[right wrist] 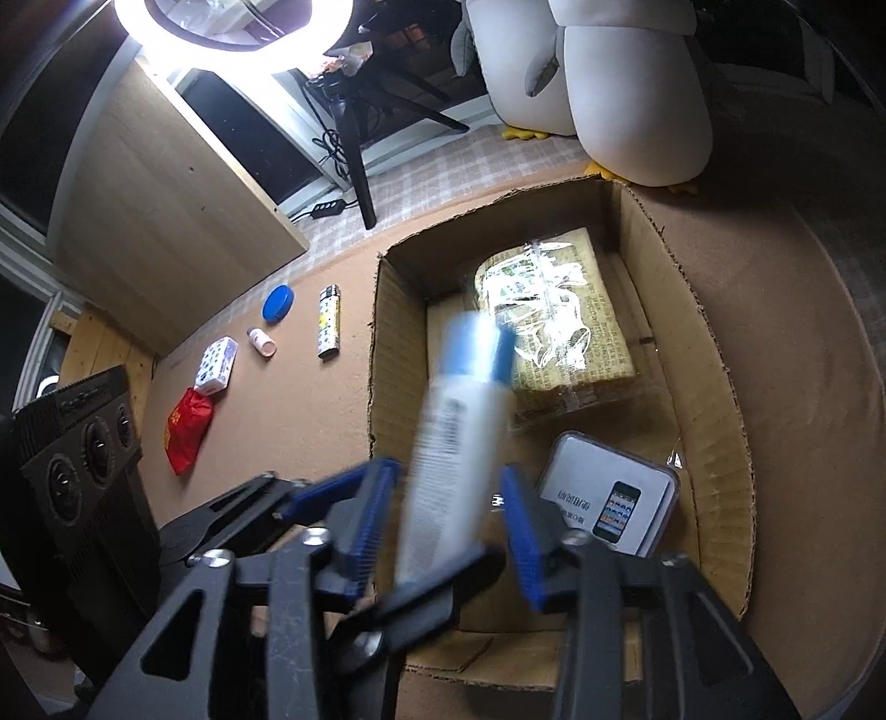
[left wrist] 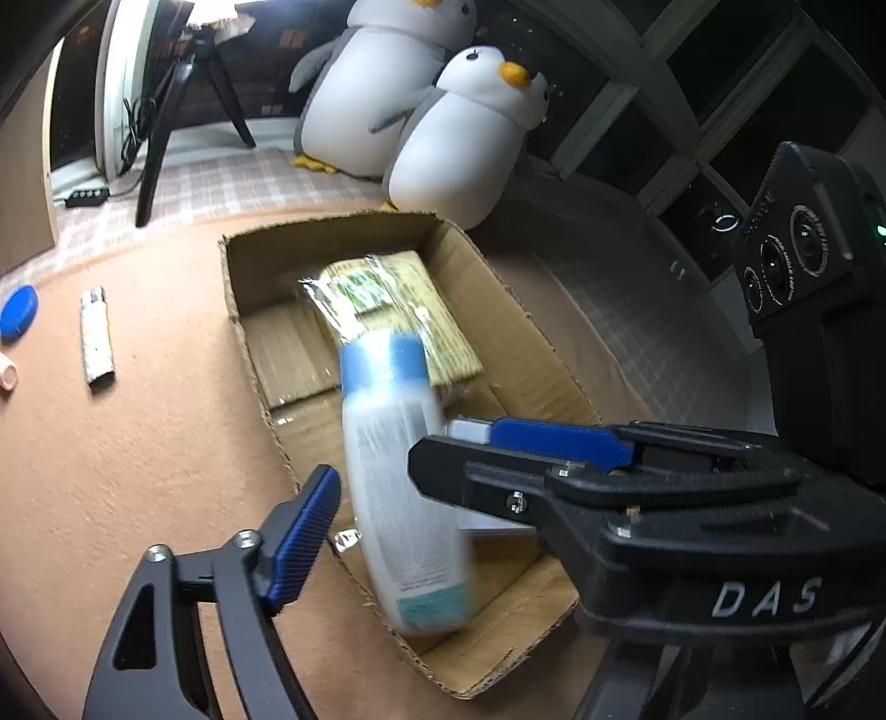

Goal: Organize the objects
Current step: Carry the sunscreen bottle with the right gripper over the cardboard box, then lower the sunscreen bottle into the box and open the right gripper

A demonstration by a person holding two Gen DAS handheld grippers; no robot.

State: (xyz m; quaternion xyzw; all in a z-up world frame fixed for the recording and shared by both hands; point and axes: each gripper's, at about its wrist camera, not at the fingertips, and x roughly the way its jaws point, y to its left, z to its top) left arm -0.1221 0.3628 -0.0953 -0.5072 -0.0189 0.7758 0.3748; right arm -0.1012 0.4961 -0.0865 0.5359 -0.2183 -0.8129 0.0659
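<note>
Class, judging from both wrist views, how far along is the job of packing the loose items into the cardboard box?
Done: a plastic-wrapped yellow packet and a clear phone-picture case lie in the brown cardboard box. In hand: a blurred white bottle with blue cap sits over the box between both grippers' open fingers. Left: lighter, blue lid, small pink bottle, patterned packet, red pouch.

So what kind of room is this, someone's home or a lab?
Most likely a home, perhaps a bedroom set up for filming: two plush penguins sit behind the cardboard box, a ring light on a tripod stands nearby, and small household items lie on the brown surface.
</note>
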